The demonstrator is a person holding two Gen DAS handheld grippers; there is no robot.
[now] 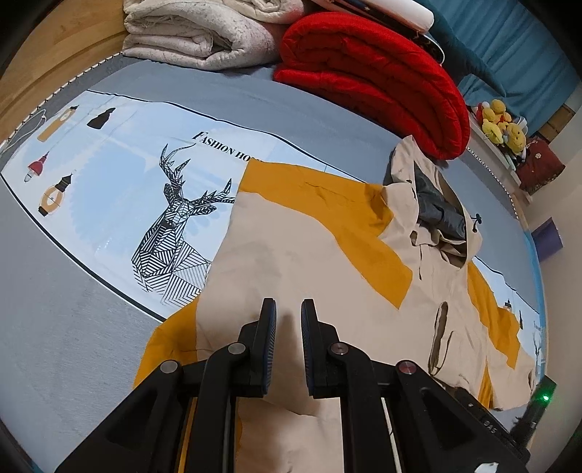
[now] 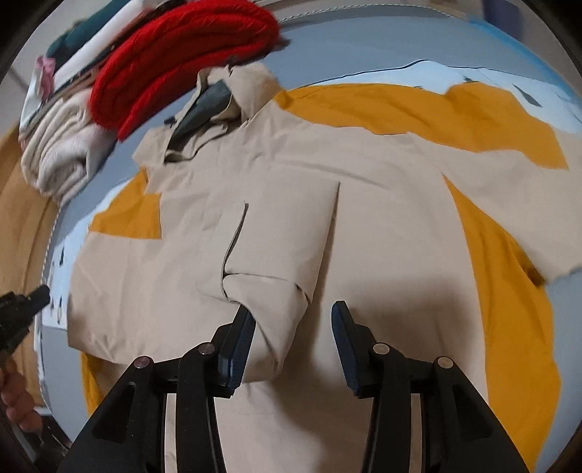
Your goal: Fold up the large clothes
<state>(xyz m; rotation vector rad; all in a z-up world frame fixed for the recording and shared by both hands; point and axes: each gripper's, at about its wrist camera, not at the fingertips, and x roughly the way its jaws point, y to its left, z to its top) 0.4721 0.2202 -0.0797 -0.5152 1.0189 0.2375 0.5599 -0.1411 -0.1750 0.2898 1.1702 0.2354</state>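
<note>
A beige jacket with mustard-yellow panels (image 1: 309, 236) lies spread flat on the bed, its grey-lined hood (image 1: 436, 207) toward the red quilt. My left gripper (image 1: 289, 309) hovers over the jacket's lower part, its jaws almost together with a pinch of beige cloth between them. In the right wrist view the jacket (image 2: 291, 182) fills the middle, with one sleeve folded across the chest. My right gripper (image 2: 291, 313) stands open over that sleeve's cuff (image 2: 280, 327), which lies against the left finger. The left gripper (image 2: 36, 294) shows at the jacket's left edge.
A folded red quilt (image 1: 374, 80) and a rolled cream blanket (image 1: 203, 32) sit at the bed's far end. The sheet has a deer print (image 1: 174, 218). Plush toys (image 1: 505, 123) sit beyond the bed. A hand (image 2: 14, 393) shows at the lower left.
</note>
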